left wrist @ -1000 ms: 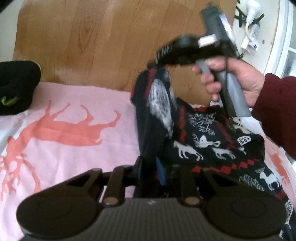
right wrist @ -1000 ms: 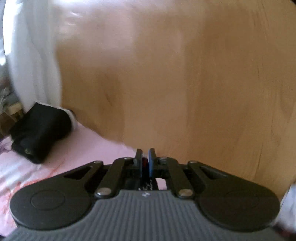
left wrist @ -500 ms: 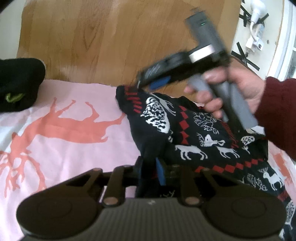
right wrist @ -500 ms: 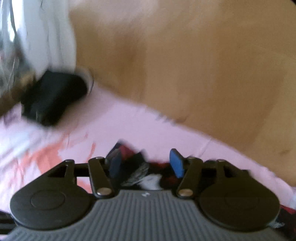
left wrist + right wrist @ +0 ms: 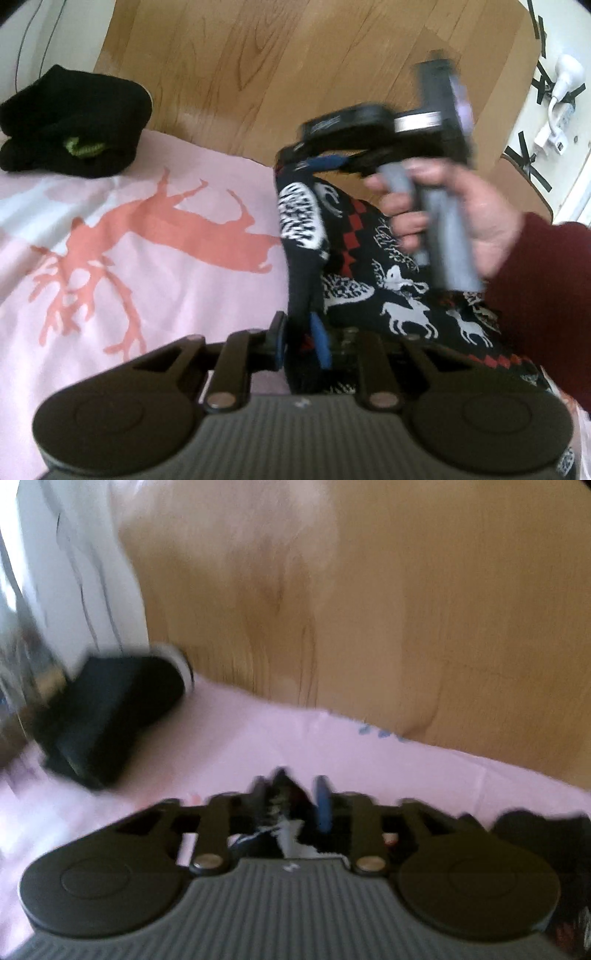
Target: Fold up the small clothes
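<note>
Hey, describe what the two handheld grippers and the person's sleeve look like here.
Both grippers have black bodies with two round discs, a grey ribbed top plate, silver pivot screws and blue pads on the fingers. The left gripper fills the foreground of its own view. The right gripper has a grey handle. The sleeve is dark maroon.

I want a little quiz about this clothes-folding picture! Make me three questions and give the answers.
1. True or false: the left gripper is pinching the dark navy knitted garment with white reindeer and red diamonds.
2. Which animal is printed in coral on the pink cloth? A) deer B) cat C) fish
3. Fill in: the folded black garment with a green mark lies at the cloth's far ____ corner in the left wrist view.

Key: 1 true; 2 A; 3 left.
</note>
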The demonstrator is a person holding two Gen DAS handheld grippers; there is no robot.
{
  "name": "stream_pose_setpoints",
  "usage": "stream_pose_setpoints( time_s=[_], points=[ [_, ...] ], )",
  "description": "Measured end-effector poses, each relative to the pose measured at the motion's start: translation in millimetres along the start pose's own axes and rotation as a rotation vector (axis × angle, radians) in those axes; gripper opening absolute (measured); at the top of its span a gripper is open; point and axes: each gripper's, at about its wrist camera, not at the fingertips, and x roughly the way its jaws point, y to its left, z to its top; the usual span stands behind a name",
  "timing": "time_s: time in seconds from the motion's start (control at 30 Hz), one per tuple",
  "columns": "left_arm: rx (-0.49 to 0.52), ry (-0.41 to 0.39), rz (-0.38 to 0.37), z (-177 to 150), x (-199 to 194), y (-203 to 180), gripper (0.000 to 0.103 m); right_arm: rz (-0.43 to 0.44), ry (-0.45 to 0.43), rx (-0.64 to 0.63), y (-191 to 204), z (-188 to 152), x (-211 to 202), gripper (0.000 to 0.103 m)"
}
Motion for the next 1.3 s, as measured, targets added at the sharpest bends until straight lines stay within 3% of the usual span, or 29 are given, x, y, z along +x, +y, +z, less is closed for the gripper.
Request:
stream_pose_setpoints(
  time_s=[0.1, 0.17, 0.23, 0.3, 0.33, 0.37, 0.4, 0.5, 0.63, 0.73, 0.9, 1.1, 1.17, 1.23, 1.3],
  points=[
    [-0.005, -0.016, -0.003, 1, -3, 0, 0.021, 0.038, -0.027, -0.060, 5, -6, -40, 0.037],
    [-0.016, -0.019, -0.004, 2, -4, 1, 0.022, 0.108, -0.020, -0.056, 6, -20, -66, 0.034],
    [-0.026, -0.018, -0.011, 4, -4, 2, 0.022, 0.173, 0.035, 0.013, -5, -45, -70, 0.033],
    [-0.032, -0.017, -0.016, 5, -4, 3, 0.022, 0.165, 0.177, 0.105, -14, -72, -52, 0.034],
    [-0.034, -0.019, -0.018, 5, -4, 3, 0.022, 0.132, 0.171, 0.111, -17, -85, -53, 0.022],
    [-0.037, -0.022, -0.022, 6, -4, 3, 0.022, 0.107, 0.120, 0.112, -21, -92, -64, 0.022],
    [-0.041, -0.030, -0.029, 6, -6, 4, 0.022, 0.110, 0.123, 0.136, -28, -91, -75, 0.022],
    [-0.074, -0.085, -0.070, 9, -16, 9, 0.022, 0.097, -0.062, 0.259, -67, -83, -151, 0.024],
    [-0.130, -0.135, -0.115, 21, -27, 19, 0.022, -0.147, -0.227, 0.287, -127, -78, -243, 0.025],
    [-0.103, -0.127, -0.062, 44, -21, 18, 0.022, -0.241, -0.264, 0.372, -162, -90, -279, 0.025],
    [-0.055, -0.083, -0.025, 83, 13, 8, 0.022, -0.265, -0.222, 0.439, -177, -117, -286, 0.025],
    [0.023, -0.034, -0.060, 111, 66, -20, 0.022, 0.062, -0.213, 0.617, -158, -151, -283, 0.026],
    [0.033, -0.031, -0.066, 113, 84, -25, 0.022, 0.121, -0.197, 0.710, -155, -154, -272, 0.030],
    [0.007, -0.009, -0.069, 110, 100, -23, 0.022, 0.078, -0.203, 0.764, -149, -152, -260, 0.040],
    [-0.023, 0.034, -0.074, 103, 116, -18, 0.022, -0.021, -0.229, 0.839, -148, -150, -251, 0.052]
  ],
)
